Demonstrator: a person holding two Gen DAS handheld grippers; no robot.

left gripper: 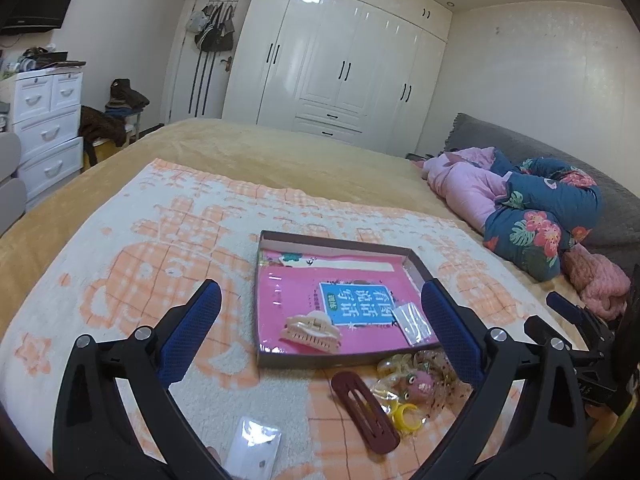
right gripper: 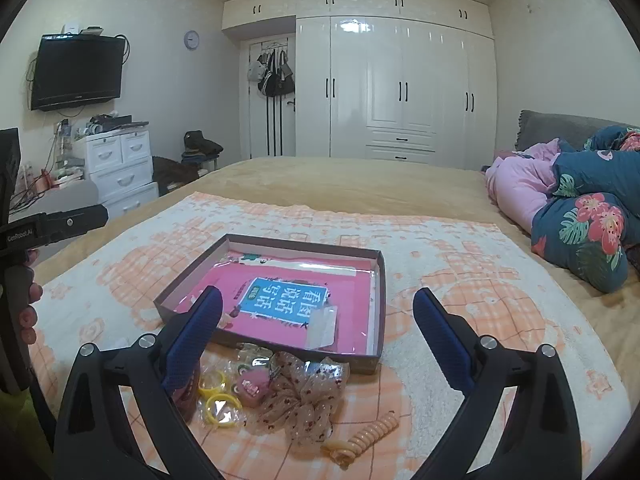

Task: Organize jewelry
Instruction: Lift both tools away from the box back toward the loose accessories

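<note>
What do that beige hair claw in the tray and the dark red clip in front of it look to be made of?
The hair claw looks like glossy moulded plastic: its teeth and curved top catch the light. The dark red clip has a flat, matte face with a cut-out slot; plastic or coated metal, hard to say. The tray looks like thin cardboard.

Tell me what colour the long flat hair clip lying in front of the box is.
The hair clip is dark red, almost maroon; the left wrist view shows it best.
</note>
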